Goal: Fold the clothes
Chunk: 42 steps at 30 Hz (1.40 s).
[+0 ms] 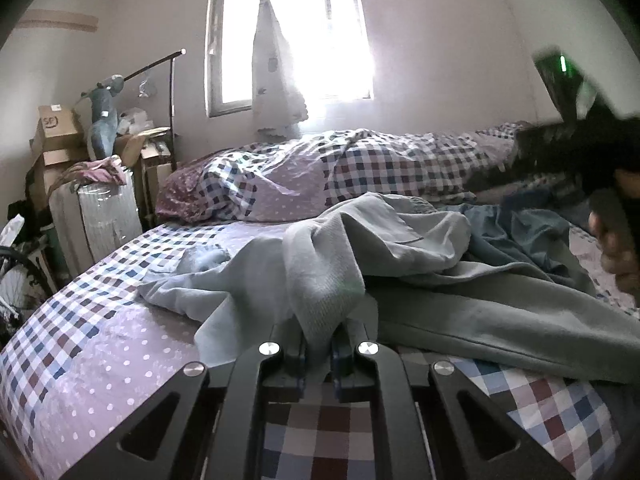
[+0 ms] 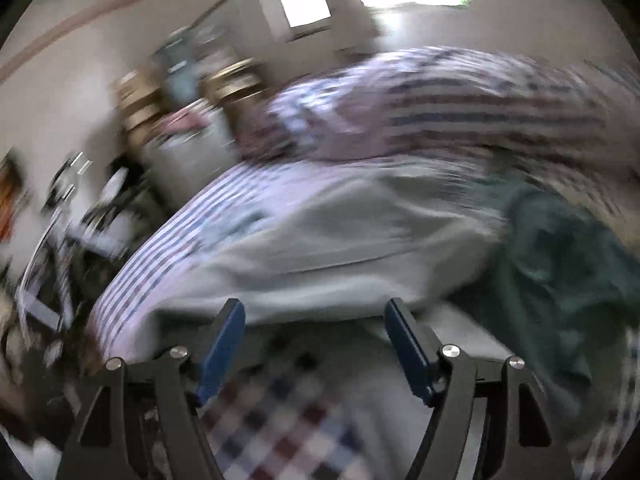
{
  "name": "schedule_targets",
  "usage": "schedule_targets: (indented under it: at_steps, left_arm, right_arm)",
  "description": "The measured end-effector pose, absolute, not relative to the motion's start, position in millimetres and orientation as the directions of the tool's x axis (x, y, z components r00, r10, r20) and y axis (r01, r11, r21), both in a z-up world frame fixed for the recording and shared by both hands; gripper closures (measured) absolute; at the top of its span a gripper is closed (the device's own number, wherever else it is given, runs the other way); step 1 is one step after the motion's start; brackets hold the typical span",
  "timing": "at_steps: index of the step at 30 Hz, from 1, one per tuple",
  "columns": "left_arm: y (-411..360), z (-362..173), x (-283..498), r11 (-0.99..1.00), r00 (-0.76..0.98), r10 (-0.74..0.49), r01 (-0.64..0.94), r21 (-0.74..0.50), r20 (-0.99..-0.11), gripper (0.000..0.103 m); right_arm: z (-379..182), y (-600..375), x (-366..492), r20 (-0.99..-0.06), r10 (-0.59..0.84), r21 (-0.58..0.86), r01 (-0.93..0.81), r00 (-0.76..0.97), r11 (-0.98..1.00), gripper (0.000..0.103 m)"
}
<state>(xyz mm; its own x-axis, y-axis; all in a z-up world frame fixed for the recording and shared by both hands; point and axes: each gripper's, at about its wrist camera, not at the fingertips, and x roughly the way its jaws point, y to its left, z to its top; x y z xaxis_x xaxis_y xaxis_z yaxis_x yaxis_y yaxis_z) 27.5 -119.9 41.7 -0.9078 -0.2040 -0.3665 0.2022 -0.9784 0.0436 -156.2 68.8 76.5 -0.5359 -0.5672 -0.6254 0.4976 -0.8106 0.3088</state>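
A pale grey-green garment [image 1: 400,248] lies crumpled across the checked bed. My left gripper [image 1: 319,336] is shut on a ribbed fold of it, which rises from between the fingers. A darker blue-green garment [image 1: 532,236] lies behind it to the right. In the blurred right wrist view the pale garment [image 2: 340,240] spreads ahead of my right gripper [image 2: 316,316], which stands open with nothing between its blue pads [image 2: 224,344]. The dark green garment [image 2: 560,272] lies to its right. The right gripper body and a hand [image 1: 616,248] show at the left view's right edge.
The bed sheet [image 1: 80,340] is checked and dotted. A rolled duvet [image 1: 320,176] lies along the far side under a bright window [image 1: 292,36]. Left of the bed stand a suitcase [image 1: 100,220], cardboard boxes [image 1: 56,132], a clothes rail and a bicycle wheel [image 1: 20,284].
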Motion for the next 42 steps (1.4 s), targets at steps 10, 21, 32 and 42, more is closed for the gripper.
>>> schedule_targets:
  at_steps: [10,21,32,42]
  left_arm:
    - [-145,42,32,-0.968,-0.895,-0.232,0.252,-0.003,-0.381,0.095]
    - [-188,39,43,-0.942,-0.872,-0.263,0.326,-0.087,-0.413,0.097]
    - [-202,34,50,-0.936,-0.859,-0.260,0.337,-0.105,-0.441,0.097]
    - [-221,33,57,-0.906,-0.845,-0.258,0.379,-0.186,-0.468,0.097]
  right_arm:
    - [21,125,-251,-0.666,-0.462,0.482,0.134,-0.585,-0.866,0.027]
    - [-18,118,-291,-0.644,-0.530,0.618,0.034,-0.552,-0.786,0.027]
    - [-27,105,-311,-0.618,-0.538,0.647,0.018,-0.573,-0.763,0.025]
    - [4,87,-294,-0.613,-0.541,0.630,0.057,-0.576,-0.774,0.044]
